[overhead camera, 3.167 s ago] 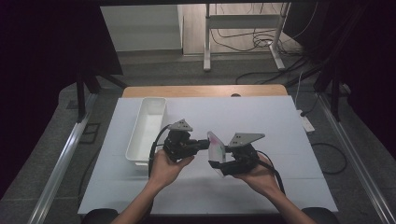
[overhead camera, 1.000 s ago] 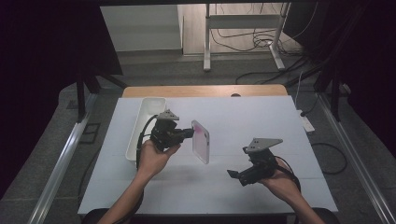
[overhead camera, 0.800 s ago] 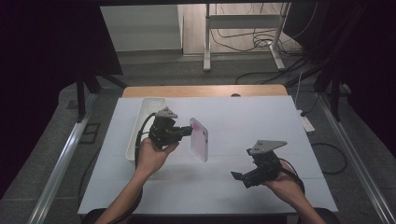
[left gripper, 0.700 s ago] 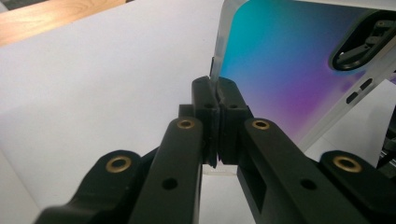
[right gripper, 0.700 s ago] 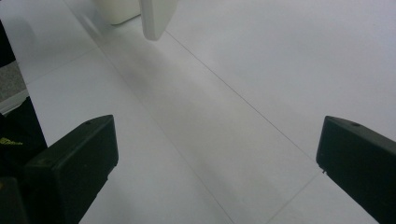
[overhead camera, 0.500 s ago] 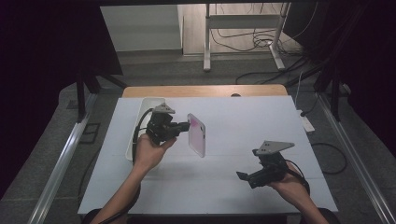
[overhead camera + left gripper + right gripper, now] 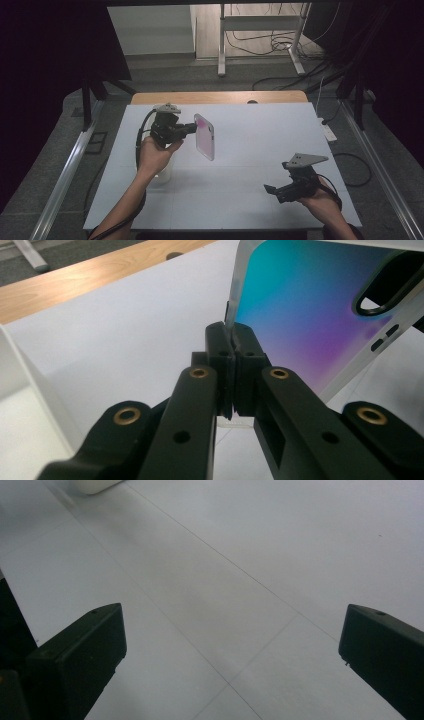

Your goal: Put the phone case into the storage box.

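Observation:
A phone case [image 7: 205, 136] with a pink to blue-purple sheen hangs on edge above the white table [image 7: 260, 145]. My left gripper [image 7: 192, 128] is shut on its left rim, held up over the table's left half. In the left gripper view the black jaws [image 7: 231, 340] pinch the thin clear edge of the case [image 7: 300, 305], whose camera cut-out shows at the upper right. My right gripper [image 7: 270, 190] hovers low near the front right corner, pointing left. Its jaws stand wide apart [image 7: 232, 627] with bare table between them.
A white tray [image 7: 164, 175] lies along the left side, partly behind the left hand; its wall [image 7: 20, 400] and a corner [image 7: 95, 485] also show. A wooden strip [image 7: 220, 96] borders the table's far edge. Cables and a frame stand on the floor beyond.
Both grippers were together at the case in the middle. Since then the left gripper has carried the case up and back-left, and the right gripper has drawn away toward the front right, open.

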Demonstrator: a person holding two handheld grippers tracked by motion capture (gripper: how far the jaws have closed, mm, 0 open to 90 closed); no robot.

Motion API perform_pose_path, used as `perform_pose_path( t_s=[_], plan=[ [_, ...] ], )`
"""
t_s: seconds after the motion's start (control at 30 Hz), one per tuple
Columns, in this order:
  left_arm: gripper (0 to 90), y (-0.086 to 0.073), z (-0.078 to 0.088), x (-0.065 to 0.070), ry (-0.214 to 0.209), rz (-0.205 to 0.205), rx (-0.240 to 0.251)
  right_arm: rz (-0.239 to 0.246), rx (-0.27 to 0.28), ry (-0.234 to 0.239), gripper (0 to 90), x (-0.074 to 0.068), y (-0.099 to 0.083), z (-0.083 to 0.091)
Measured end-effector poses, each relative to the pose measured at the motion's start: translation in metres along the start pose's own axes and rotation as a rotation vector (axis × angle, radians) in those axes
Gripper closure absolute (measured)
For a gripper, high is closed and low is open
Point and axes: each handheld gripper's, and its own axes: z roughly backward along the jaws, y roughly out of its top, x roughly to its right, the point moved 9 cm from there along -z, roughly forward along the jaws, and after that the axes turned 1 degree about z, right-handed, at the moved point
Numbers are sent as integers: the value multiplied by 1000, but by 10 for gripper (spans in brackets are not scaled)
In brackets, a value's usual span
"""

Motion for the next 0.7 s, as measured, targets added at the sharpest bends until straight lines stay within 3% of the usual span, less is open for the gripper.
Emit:
perform_pose_path(
  t_s=[0.7],
  plan=[
    [879, 13, 18, -28, 46, 47, 17, -83, 10, -88, 0, 29, -25, 24]
  ],
)
